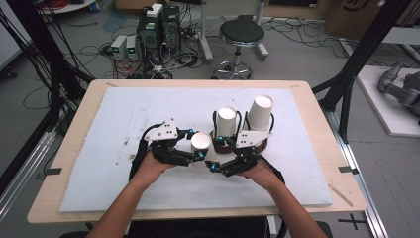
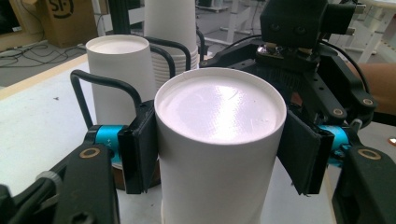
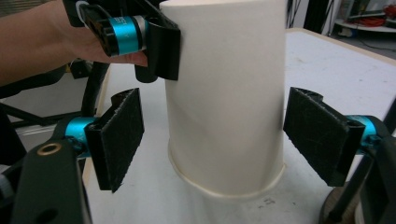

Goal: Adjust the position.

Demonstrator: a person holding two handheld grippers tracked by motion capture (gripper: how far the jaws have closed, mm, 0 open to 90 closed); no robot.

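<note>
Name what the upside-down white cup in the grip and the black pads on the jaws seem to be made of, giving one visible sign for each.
Cup: probably paper, matte white; its rolled rim sits at the bottom in the right gripper view. Pads of the right hand-held gripper: seemingly fuzzy fabric or foam, dull black, rough-textured; the exact material is unclear.

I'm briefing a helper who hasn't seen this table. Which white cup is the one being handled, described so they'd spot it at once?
On the white mat covering the wooden table, three upside-down white paper cups stand near the middle. The handled cup is the nearest and leftmost, clamped by the left hand-held gripper. Unlike the other two cups, it sits in no black wire holder.
</note>
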